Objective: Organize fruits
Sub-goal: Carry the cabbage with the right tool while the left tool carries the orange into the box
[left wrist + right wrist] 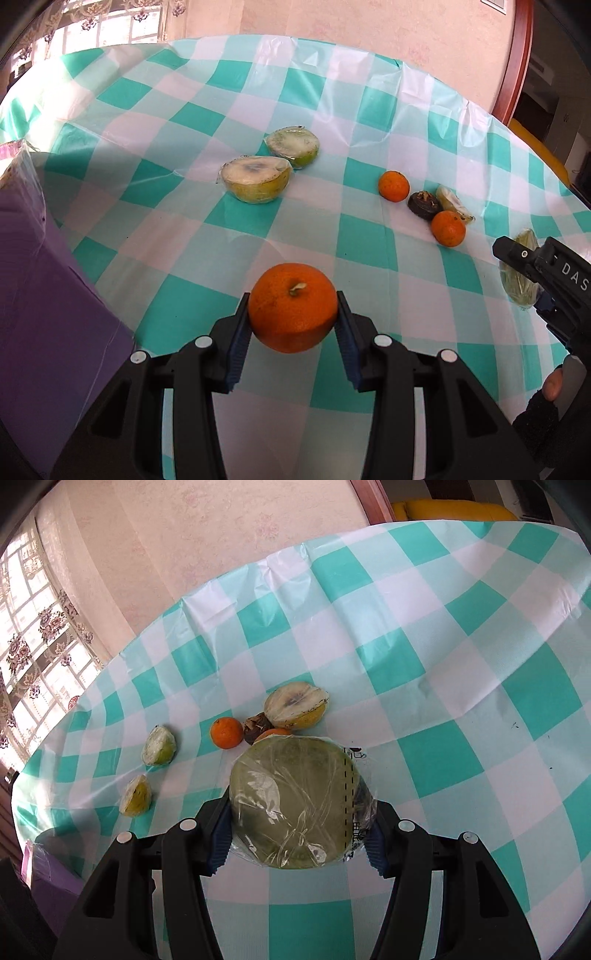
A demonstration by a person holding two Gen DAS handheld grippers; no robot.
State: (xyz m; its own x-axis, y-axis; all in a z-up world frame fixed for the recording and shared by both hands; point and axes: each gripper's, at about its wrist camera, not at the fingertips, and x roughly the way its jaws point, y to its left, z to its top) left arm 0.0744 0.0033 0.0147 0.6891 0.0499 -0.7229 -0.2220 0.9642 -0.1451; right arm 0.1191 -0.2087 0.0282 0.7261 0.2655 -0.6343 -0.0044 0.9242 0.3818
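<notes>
Left fingers (243, 332) clamp an orange (293, 307); right fingers (219, 830) grasp apparently wrapped melon (295, 805).

A table covered with a glossy teal-and-white checked plastic cloth (280, 229) carries all the fruit. Directly on it lie two film-wrapped halves of a yellow-green fruit, cut faces up (255, 178) (293, 146), just beside each other. Well apart to their right sits a tight cluster: two small orange mandarins (393, 185) (448, 228), a dark brown round fruit (424, 205) between them, and a wrapped pale fruit half (452, 203) touching it.
</notes>
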